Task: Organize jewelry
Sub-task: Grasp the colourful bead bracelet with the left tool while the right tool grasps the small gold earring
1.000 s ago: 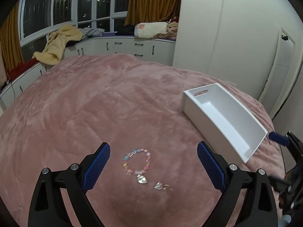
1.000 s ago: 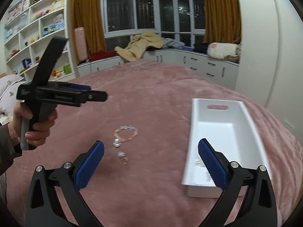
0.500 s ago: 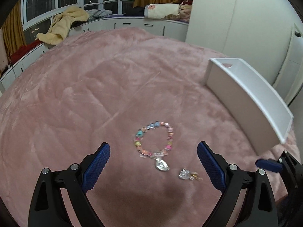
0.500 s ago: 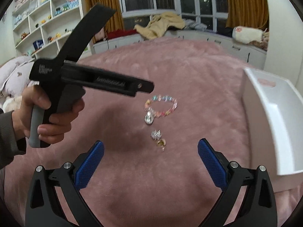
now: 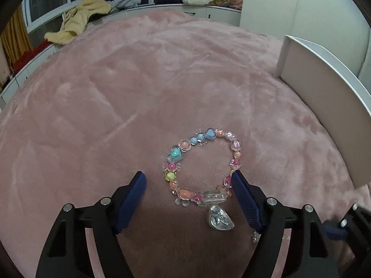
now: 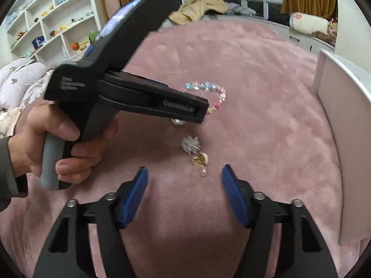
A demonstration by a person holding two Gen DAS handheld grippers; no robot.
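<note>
A colourful beaded bracelet (image 5: pixel 201 164) with a silver heart charm (image 5: pixel 219 217) lies on the pink blanket. My left gripper (image 5: pixel 187 185) is open, low over the blanket, its blue pads either side of the bracelet's near half. In the right wrist view the left gripper's body covers part of the bracelet (image 6: pixel 208 92). A silver spiky earring (image 6: pixel 190 144) and a gold earring (image 6: pixel 200 159) lie just ahead of my open, empty right gripper (image 6: pixel 184 178). A white box (image 5: pixel 324 106) stands to the right.
The box's wall (image 6: pixel 343 139) rises close on the right in the right wrist view. The person's hand (image 6: pixel 53 139) holds the left gripper at the left. Shelves (image 6: pixel 51 23) and a window bench with clothes (image 5: pixel 78 20) lie beyond the bed.
Both grippers have dropped and moved forward toward the jewelry. The left gripper now straddles the bracelet, and both grippers' jaws have narrowed.
</note>
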